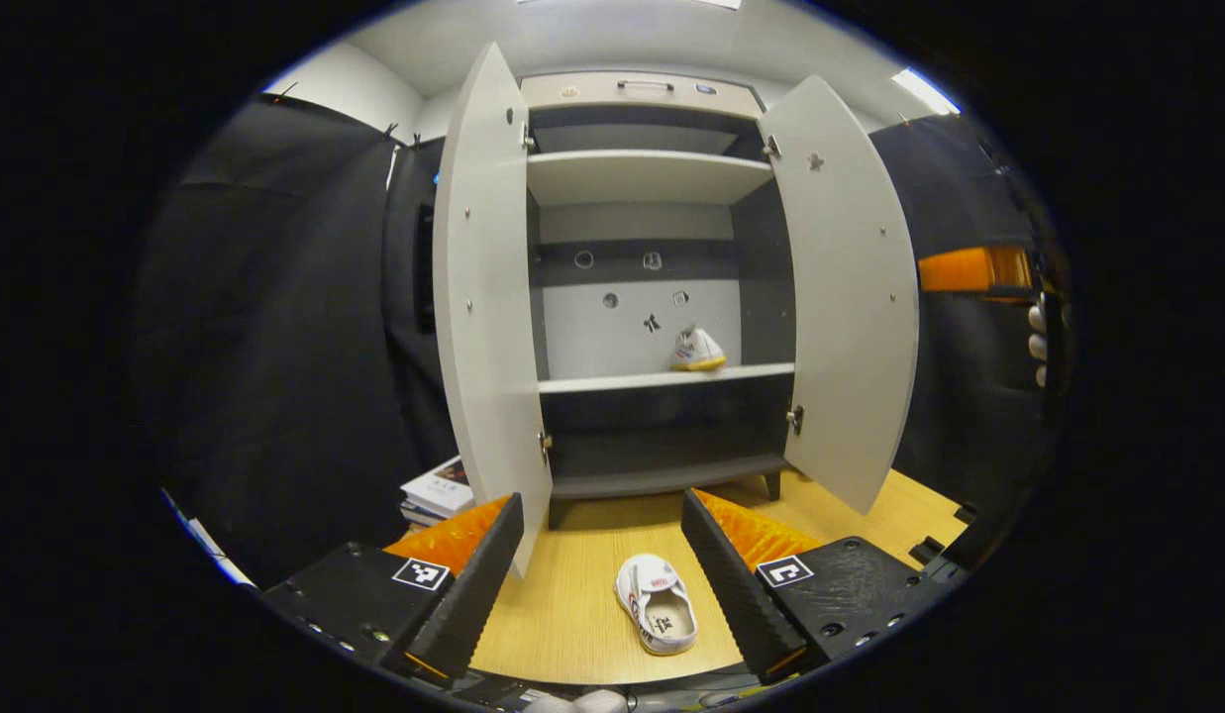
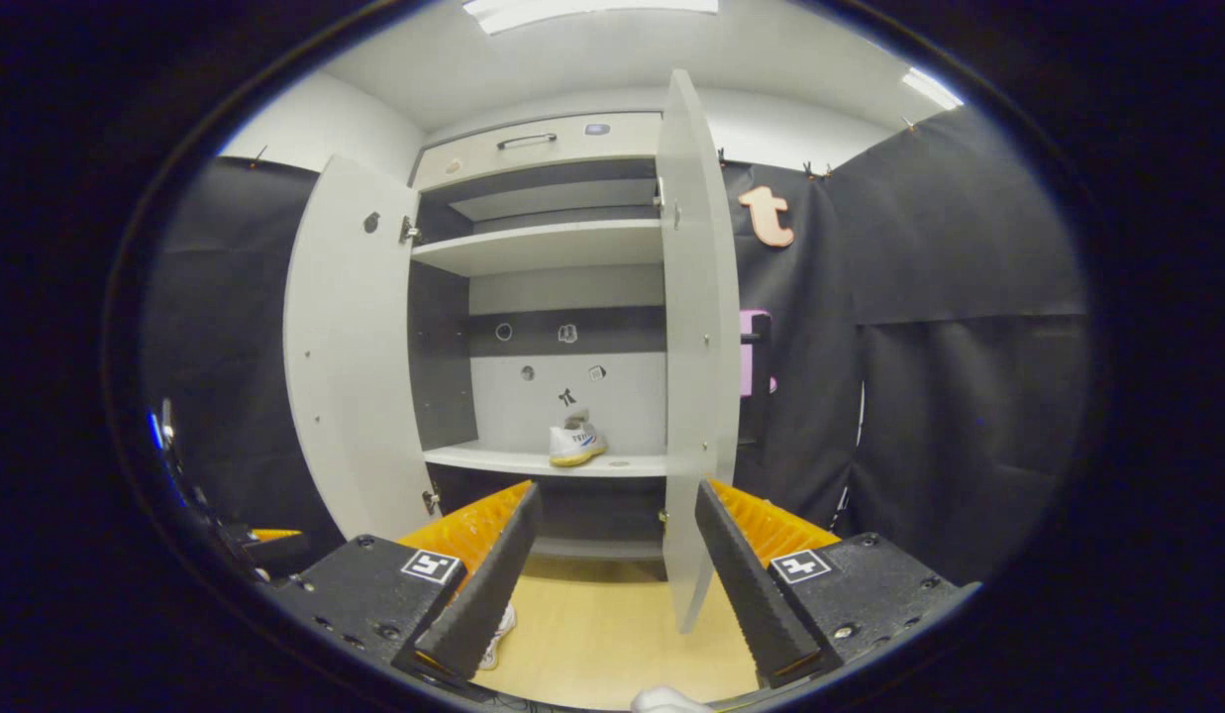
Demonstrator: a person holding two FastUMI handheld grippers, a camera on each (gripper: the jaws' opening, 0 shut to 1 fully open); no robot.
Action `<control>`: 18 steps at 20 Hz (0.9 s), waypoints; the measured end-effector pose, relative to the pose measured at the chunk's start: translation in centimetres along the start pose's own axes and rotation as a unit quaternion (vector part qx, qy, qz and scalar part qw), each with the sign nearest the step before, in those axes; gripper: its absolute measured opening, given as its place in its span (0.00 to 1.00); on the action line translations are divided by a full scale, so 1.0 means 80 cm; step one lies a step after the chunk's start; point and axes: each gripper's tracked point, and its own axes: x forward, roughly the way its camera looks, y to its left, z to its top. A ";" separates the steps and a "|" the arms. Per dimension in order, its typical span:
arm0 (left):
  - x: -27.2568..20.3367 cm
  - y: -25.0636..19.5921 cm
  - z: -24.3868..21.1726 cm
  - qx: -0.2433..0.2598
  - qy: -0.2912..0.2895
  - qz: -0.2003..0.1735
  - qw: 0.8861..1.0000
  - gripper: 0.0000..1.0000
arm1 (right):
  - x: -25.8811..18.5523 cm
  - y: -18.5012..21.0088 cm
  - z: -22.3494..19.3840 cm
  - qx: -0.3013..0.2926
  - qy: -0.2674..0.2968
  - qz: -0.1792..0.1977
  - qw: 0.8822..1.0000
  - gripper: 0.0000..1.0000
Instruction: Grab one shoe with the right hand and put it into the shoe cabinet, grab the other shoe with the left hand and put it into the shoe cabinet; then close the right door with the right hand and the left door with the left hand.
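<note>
One white canvas shoe with a yellow sole (image 1: 697,350) already sits on the middle shelf of the tall grey two-door shoe cabinet (image 1: 642,178), both doors swung wide. The other white shoe (image 1: 657,602) lies on the pale wooden floor (image 1: 572,594), between the spread fingers of my left gripper (image 1: 602,579). My right gripper (image 2: 612,574) is also released, holding nothing, facing the right door's (image 2: 696,347) edge.

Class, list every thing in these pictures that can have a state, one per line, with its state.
Left door: open.
Right door: open.
Shoe on shelf: upright, inside cabinet.
Shoe on floor: not yet grabbed.
Left gripper: open, empty.
Right gripper: open, empty.
</note>
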 end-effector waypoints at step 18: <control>0.181 -0.028 -0.252 0.028 0.171 -0.011 0.985 0.96 | 0.029 0.018 -0.064 -0.032 0.102 0.035 0.994 0.99</control>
